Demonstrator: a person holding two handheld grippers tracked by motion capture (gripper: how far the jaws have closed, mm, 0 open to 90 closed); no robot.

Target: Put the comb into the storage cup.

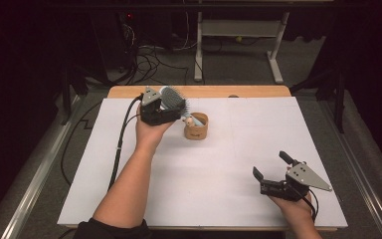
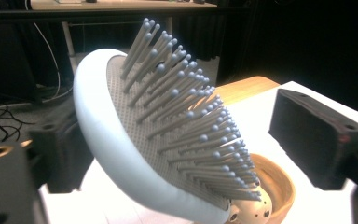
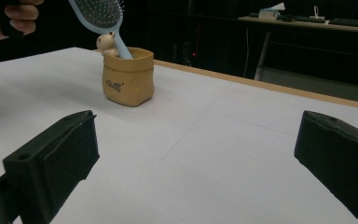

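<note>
I see the white rectangular board-covered table (image 1: pixel 194 184) stretching across the high view, with a strip of pale wood along its far edge. On its far left part stands the small tan pot shaped like a folded paper bag (image 1: pixel 196 126), with a little cream bear figure (image 3: pixel 106 43) perched at its rim.

The light-blue oval hairbrush with grey ball-tipped bristles (image 2: pixel 168 135) stands tilted in that pot, handle end down inside it and head leaning up and out toward my left gripper (image 1: pixel 171 107).

My left gripper hovers beside the pot with the brush head between its jaws. In its own view the two black pads stand clear on either side of the head, so the grip is released and the brush leans on the pot alone.

My right gripper (image 1: pixel 272 165) sits low over the near right part of the table, well apart from the pot, jaws spread wide with nothing between them.
</note>
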